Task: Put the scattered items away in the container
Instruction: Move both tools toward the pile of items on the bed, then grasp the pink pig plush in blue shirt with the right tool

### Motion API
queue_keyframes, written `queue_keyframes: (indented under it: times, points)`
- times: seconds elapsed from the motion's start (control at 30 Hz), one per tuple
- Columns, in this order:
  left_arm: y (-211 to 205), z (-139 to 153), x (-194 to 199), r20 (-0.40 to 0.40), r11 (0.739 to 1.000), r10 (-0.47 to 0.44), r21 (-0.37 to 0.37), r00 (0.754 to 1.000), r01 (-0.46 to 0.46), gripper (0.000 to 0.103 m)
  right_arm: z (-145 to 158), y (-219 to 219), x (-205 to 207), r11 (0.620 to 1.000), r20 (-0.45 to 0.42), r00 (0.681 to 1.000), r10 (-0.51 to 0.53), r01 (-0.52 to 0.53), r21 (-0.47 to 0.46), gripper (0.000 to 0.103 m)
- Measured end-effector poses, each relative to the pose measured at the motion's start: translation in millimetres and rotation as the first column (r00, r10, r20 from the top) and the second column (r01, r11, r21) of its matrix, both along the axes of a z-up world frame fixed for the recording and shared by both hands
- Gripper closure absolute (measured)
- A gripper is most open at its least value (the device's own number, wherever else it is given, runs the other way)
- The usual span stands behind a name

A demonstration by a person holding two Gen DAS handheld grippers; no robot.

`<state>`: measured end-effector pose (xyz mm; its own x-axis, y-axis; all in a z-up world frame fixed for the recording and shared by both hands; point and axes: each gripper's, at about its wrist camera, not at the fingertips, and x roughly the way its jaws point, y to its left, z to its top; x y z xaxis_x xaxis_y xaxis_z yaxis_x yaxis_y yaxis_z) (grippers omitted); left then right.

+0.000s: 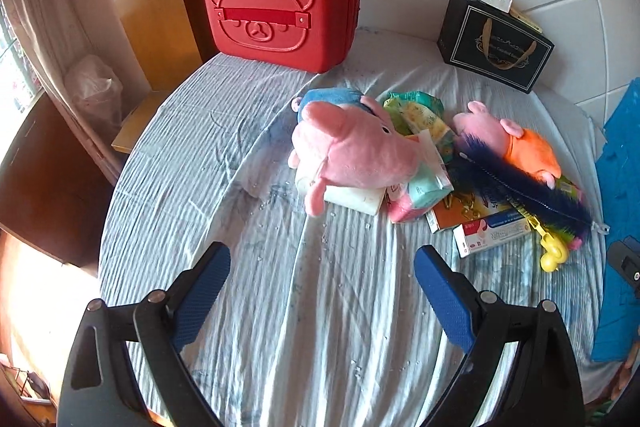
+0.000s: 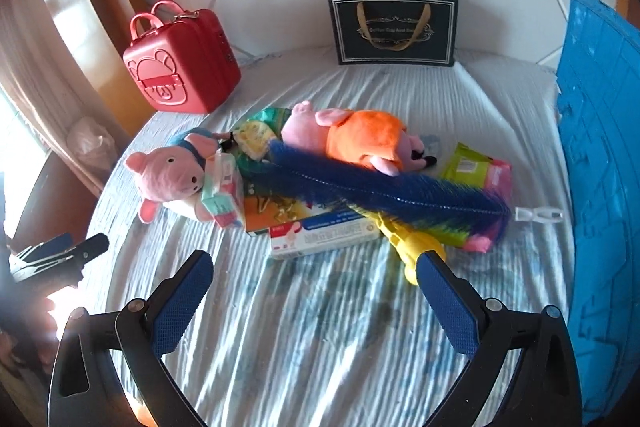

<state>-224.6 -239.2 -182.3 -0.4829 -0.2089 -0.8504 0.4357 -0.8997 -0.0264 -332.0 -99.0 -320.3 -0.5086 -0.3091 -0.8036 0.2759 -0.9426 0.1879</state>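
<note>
Left hand-held gripper (image 1: 322, 269), right hand-held gripper (image 2: 314, 273): wide open, empty; toy pile (image 2: 320, 179) just ahead.

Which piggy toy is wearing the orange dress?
The pig plush in orange, lying behind the long blue brush toward the black bag. The other pig plush, nearer the red case, wears blue.
</note>
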Motion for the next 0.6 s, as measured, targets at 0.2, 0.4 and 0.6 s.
queue_keyframes:
  times: [0.2,0.4,0.6]
  points:
    - [-18.6,-13.6,-76.8,-0.029,0.993,-0.116,0.025,0.993,0.117,0.008,-2.5,-37.1,-18.2,0.997,0.032,0.997,-0.07,0.069,0.033,0.0]
    - [-43.1,-58.1,-108.7,0.075,0.979,-0.202,0.023,0.977,0.201,0.008,-7.5,-74.9,-36.3,0.994,0.054,0.994,-0.091,0.087,0.074,0.0]
    - [-106.7,-63.7,-83.8,0.109,0.985,-0.125,-0.105,0.986,0.137,0.008,-21.6,-118.9,-60.0,0.996,0.09,0.995,-0.043,0.036,0.079,0.0]
